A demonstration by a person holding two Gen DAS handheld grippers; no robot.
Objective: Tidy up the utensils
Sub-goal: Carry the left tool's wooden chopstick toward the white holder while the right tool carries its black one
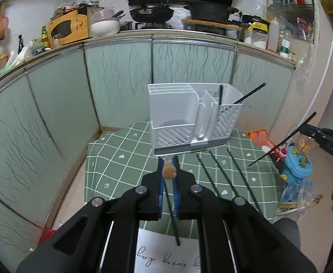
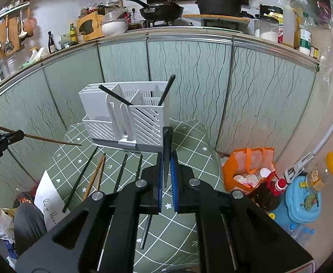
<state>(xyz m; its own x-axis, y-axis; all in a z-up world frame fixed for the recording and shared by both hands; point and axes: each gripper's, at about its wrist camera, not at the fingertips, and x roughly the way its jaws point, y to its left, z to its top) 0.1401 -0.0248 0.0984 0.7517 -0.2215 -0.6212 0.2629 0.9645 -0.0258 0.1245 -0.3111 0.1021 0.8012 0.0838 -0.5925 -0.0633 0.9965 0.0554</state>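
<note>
Right wrist view: white utensil rack [image 2: 130, 118] with two black chopsticks [image 2: 165, 91] inside, both grippers' fingers clamped on chopsticks

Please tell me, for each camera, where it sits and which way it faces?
Left wrist: on the left tool, angled down at the rack; it grips a brown chopstick.
Right wrist: on the right tool, facing the same rack; it grips a black chopstick.
Both share rack, green cloth, and each other's tool.

Both tools, left [image 1: 168, 166] and right [image 2: 166, 159], clamped shut, angled downward.
</note>
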